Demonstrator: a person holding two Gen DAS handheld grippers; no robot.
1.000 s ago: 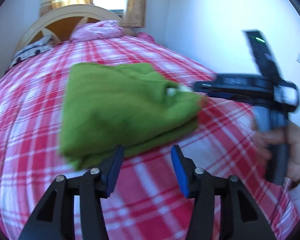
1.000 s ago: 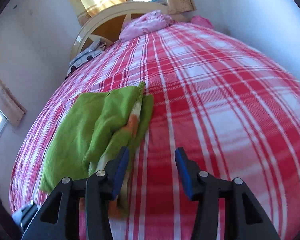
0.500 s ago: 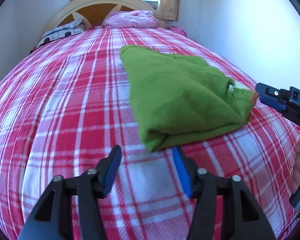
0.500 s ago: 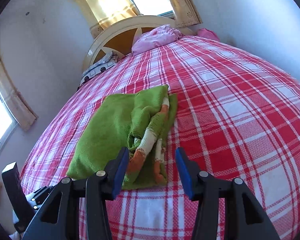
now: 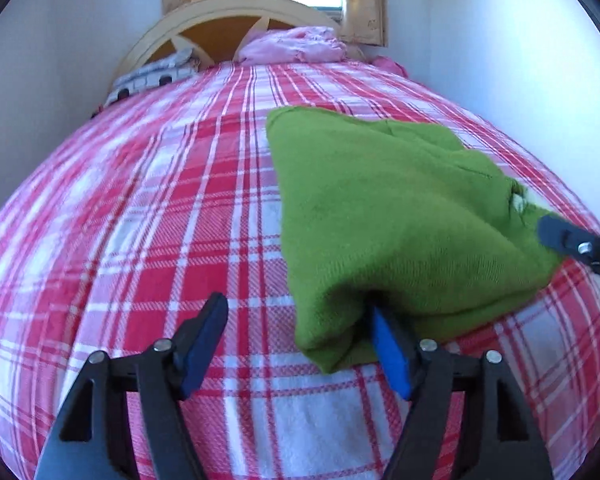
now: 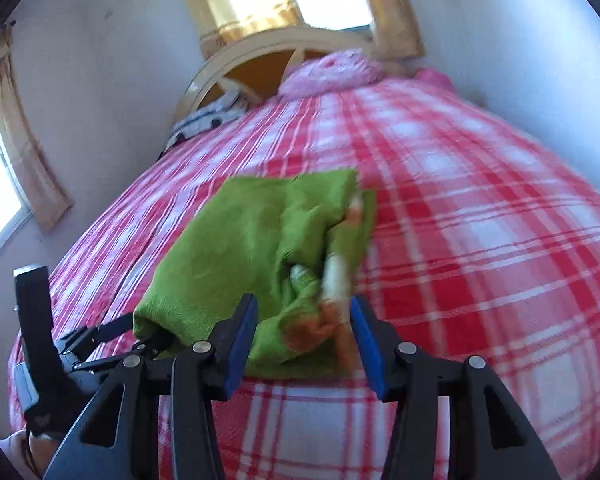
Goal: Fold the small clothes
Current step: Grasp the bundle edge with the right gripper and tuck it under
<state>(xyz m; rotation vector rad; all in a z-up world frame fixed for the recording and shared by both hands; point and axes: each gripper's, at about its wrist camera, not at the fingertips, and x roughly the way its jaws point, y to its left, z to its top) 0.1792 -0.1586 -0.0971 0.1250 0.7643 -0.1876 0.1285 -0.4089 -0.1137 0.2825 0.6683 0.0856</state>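
The green knit garment (image 5: 388, 216) lies part-folded on the red plaid bedspread (image 5: 148, 240), just ahead of both our grippers. We judge it soft, light and floppy, with enough grip in the knit not to slip, so it is best pinched at a doubled edge or corner, not mid-panel.

Our left gripper (image 5: 300, 336) is opening. Its right finger is tucked into the fold at the near corner, its left finger stands clear over the bedspread, and nothing is clamped.

Our right gripper (image 6: 304, 336) is closing, and the bunched orange-and-white striped cuff (image 6: 332, 304) sits between its pads, not visibly pressed yet.

Beyond the garment, far ahead of us, pink bedding (image 5: 296, 44) lies heaped against the headboard (image 5: 220, 16). We see no containers.
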